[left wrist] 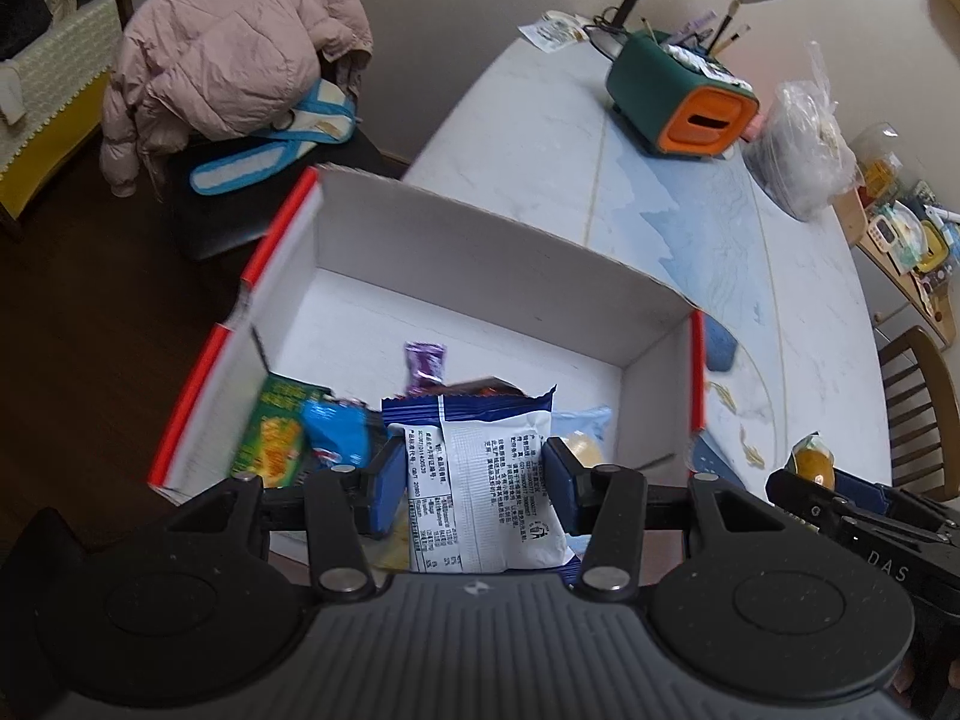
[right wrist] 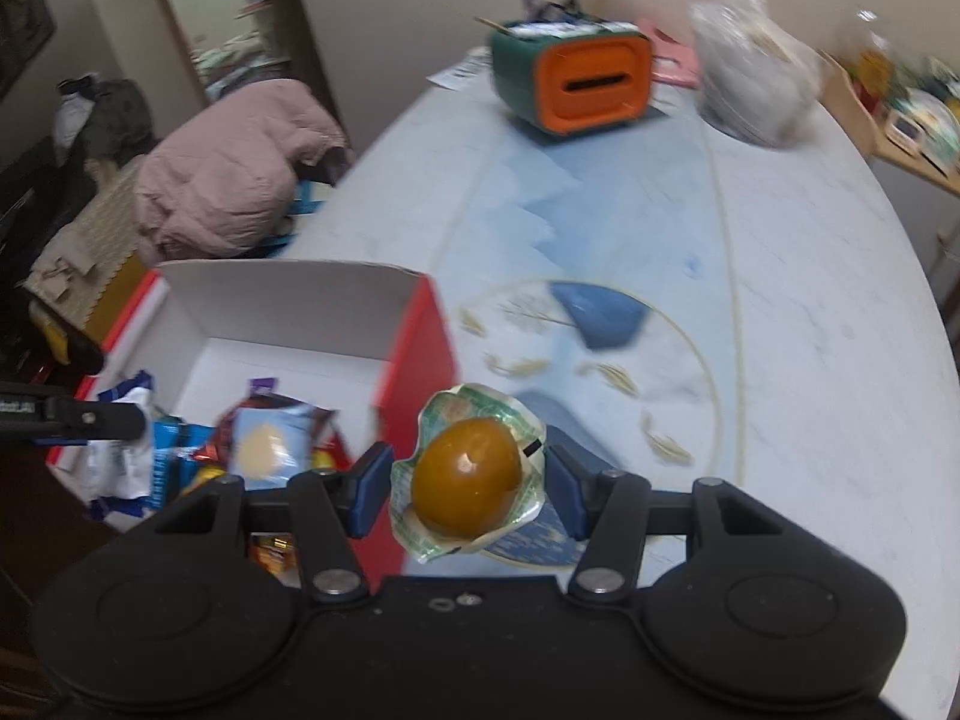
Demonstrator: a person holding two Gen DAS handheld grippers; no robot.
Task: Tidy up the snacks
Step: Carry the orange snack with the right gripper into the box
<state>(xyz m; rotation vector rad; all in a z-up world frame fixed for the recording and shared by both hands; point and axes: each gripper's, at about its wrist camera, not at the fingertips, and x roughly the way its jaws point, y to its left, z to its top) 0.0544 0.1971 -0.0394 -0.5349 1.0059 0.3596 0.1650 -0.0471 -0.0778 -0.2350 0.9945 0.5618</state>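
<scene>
Right gripper (right wrist: 468,483) clamped on a glossy brown vacuum-packed egg (right wrist: 467,483), crinkled green-white wrapper.

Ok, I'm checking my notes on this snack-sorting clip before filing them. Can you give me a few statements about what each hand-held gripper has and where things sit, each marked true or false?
1. The left hand-held gripper grips a white and blue snack packet above the box. True.
2. The right hand-held gripper is empty. False: it is shut on a wrapped brown egg.
3. The box is red outside and white inside. True.
4. The box holds no snacks. False: several packets lie in it, among them a purple candy.
5. A green and orange container stands on the table beyond the box. True.
</scene>
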